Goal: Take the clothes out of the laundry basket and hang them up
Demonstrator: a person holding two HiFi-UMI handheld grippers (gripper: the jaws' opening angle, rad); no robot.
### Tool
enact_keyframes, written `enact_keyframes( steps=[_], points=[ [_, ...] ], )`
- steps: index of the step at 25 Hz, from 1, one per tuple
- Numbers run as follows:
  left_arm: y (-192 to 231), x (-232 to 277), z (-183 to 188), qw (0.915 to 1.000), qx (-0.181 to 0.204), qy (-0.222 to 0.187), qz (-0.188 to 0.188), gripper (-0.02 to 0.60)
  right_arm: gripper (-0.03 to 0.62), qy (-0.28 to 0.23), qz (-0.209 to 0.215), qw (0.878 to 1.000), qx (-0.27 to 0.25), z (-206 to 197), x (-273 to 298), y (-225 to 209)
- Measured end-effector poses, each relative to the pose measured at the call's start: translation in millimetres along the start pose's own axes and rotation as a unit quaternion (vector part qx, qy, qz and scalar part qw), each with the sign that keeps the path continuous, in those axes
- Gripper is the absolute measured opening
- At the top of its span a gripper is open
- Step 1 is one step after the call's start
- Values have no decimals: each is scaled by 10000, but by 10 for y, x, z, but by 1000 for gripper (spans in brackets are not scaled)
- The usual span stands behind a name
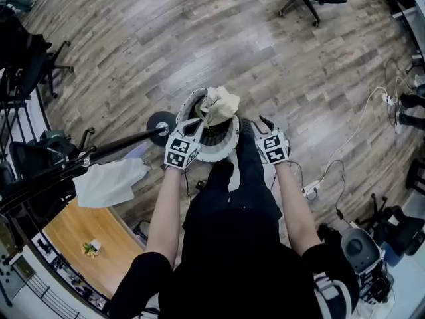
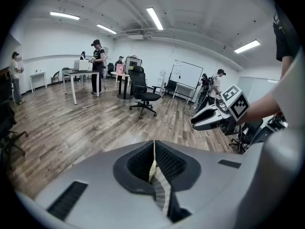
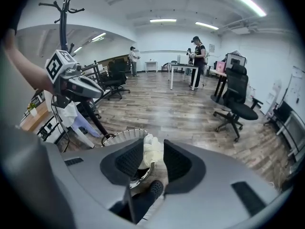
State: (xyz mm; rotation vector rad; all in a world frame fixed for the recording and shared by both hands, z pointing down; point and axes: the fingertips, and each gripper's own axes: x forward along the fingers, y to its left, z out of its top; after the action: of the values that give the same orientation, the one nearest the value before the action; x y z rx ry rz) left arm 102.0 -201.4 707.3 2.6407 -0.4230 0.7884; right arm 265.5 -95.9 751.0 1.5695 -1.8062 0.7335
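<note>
Now the left gripper (image 1: 198, 124) pinches a cream garment (image 1: 220, 104) over the laundry basket (image 1: 223, 153). Beside its rim, the right gripper (image 1: 259, 122) hangs with jaws apart, empty.

Room bright and evenly lit by ceiling strip lights (image 2: 155, 18), upper centre of both gripper views. Pale glare patch on the wood floor (image 1: 219, 38), upper centre of head view. Shadows soft. Strong fisheye bending; corners vignetted black. Left gripper (image 2: 155, 168) body soft, near the lens.

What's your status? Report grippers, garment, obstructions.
Left gripper shut on cream garment at the laundry basket. Right gripper open, empty. Rack base close beside basket.
</note>
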Motion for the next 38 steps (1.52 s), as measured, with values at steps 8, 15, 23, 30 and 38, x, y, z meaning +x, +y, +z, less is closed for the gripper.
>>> enact_keyframes(
  steps=[8,15,23,30,38],
  points=[
    [234,502,-170,9993,132,317,167,25,140,211,393,9989,164,-243,672,-91],
    [467,996,-540,9978,94,595,290,26,144,399,770,9962,95,-400,1337,-130],
    [639,1704,-1178,9931,-345,1116,84,123,144,748,1006,9921,81,-928,1807,-158],
    [757,2258,-1625,9904,-220,1357,-117,149,146,823,1113,9904,57,-1183,2285,-188],
    [804,2670,-2059,9865,-317,1597,-164,169,147,693,1186,9900,319,-1324,2596,-175]
  ],
)
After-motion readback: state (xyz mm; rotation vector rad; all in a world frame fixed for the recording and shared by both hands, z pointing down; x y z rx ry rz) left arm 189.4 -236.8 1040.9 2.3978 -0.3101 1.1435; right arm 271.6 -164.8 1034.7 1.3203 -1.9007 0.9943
